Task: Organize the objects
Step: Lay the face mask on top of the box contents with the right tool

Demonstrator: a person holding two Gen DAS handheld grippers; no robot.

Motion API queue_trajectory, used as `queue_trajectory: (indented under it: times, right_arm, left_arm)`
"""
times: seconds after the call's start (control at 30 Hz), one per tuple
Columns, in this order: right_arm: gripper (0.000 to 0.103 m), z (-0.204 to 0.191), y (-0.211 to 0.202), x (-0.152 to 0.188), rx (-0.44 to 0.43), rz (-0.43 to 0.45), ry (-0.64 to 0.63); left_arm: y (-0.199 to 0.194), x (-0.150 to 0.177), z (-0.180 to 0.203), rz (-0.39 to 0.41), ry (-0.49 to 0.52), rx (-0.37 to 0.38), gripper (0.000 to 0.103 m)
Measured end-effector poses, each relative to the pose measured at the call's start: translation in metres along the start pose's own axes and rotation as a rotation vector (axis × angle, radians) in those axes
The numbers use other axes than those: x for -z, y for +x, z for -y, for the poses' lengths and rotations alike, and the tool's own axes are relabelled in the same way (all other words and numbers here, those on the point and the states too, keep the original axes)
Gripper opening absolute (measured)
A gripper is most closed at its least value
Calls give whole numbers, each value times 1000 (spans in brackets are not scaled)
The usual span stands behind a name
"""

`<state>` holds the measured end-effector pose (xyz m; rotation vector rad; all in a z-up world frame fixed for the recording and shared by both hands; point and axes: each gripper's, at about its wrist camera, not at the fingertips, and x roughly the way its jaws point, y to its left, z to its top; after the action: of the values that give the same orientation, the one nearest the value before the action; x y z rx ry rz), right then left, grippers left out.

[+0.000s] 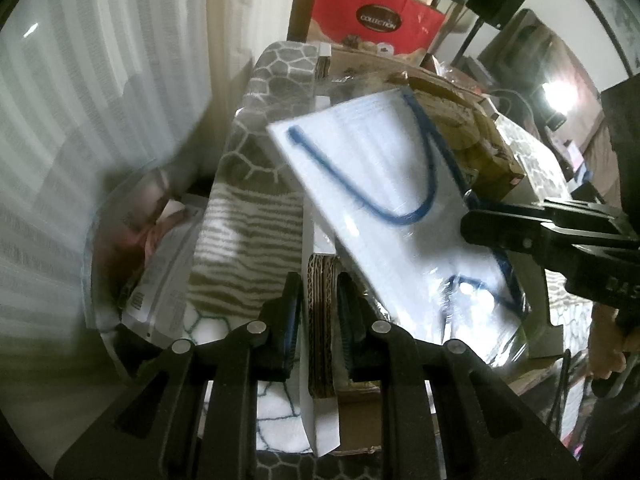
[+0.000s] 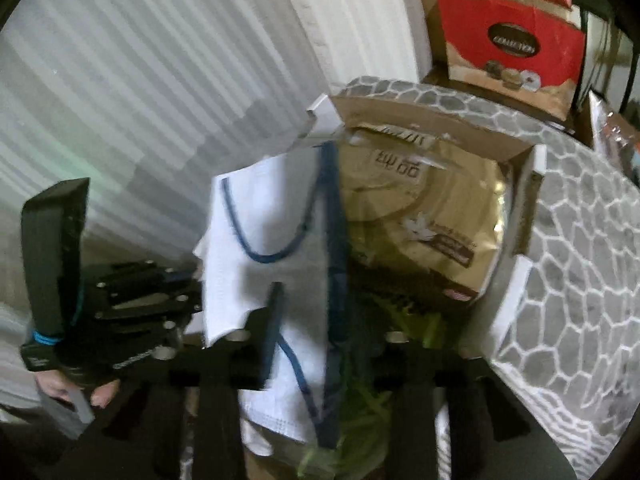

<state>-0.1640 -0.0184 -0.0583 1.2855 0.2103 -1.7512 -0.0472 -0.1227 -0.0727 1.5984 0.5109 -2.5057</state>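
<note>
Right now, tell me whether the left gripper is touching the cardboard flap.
Touching. The left wrist view shows the left gripper shut on the cardboard flap, with its corrugated edge pinched between both pads and no gap on either side.

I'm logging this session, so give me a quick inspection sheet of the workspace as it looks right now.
Surface: grey patterned blanket.
Job's things: cardboard box holding a gold packet; white bag with blue cord in clear plastic.
Clutter: red box behind.
Grippers: left gripper shut on the box's cardboard wall; right gripper shut on the bag.
Cables: nothing seen.
Surroundings: white blinds.
</note>
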Motion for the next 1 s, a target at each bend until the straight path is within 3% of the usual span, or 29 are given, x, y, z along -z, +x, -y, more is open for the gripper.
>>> queue_trajectory:
  times: [0.13, 0.33, 0.5, 0.63, 1.0]
  right_arm:
    - [7, 1, -2, 1, -22, 15, 17]
    - [4, 2, -28, -1, -61, 71, 52]
    - [4, 0, -46, 2, 29, 102, 54]
    - [4, 21, -49, 12, 122, 119, 173]
    - [5, 41, -53, 40, 113, 160, 334]
  left_arm:
    - [-2, -1, -1, 2, -3, 7, 15]
    - [-3, -2, -1, 4, -4, 4, 15]
    - [-6, -4, 0, 12, -10, 8, 15]
    - [-7, -4, 1, 16, -7, 5, 15]
    - [-5, -5, 4, 16, -3, -6, 15]
